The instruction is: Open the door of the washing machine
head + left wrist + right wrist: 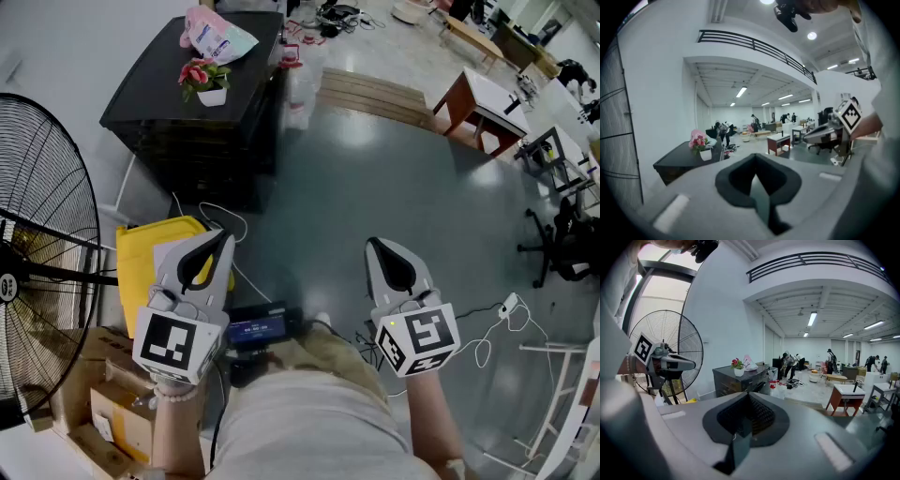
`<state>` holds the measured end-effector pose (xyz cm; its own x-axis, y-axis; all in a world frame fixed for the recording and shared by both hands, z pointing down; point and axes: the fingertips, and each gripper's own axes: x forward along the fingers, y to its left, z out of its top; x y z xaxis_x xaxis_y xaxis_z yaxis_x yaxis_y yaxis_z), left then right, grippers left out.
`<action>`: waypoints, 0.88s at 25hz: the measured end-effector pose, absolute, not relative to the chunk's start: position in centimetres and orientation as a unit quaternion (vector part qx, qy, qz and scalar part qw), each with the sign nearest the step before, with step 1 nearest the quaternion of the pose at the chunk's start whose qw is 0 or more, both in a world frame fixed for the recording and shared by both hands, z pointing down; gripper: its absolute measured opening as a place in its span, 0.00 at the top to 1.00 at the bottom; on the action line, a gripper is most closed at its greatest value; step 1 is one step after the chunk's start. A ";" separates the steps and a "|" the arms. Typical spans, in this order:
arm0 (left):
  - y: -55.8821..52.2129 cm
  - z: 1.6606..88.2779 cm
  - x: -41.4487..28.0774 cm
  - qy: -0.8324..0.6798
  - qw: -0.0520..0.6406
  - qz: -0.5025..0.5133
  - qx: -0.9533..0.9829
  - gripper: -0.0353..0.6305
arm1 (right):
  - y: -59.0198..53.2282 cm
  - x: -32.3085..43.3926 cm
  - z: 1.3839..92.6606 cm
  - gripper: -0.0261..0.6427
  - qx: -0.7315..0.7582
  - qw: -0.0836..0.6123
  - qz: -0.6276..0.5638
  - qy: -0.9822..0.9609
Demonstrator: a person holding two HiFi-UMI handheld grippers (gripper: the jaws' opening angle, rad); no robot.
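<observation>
Person (pixel 309 417) holds left gripper (pixel 223 236), right gripper (pixel 372 244) forward, closed.

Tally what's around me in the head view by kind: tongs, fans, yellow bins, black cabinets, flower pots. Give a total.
Tongs: 2 (left tongs, right tongs)
Fan: 1
Yellow bin: 1
Black cabinet: 1
Flower pot: 1
Total: 6

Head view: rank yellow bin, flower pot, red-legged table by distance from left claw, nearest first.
1. Yellow bin, beside the left claw, lower left.
2. Flower pot, on the cabinet, upper left.
3. Red-legged table, far upper right.
</observation>
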<state>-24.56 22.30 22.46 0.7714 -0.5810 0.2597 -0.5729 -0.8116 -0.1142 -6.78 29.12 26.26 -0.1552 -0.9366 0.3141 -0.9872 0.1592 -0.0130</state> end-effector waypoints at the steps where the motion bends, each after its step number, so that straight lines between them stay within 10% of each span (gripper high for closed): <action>1: 22.3 22.5 -24.5 0.307 0.014 -0.143 -0.941 0.96 | 29.1 -6.7 26.3 0.96 0.639 0.118 0.110 -0.752; 22: 21.5 22.2 -24.1 0.336 0.005 -0.137 -0.932 0.95 | 28.8 -5.6 26.7 0.96 0.637 0.098 0.136 -0.753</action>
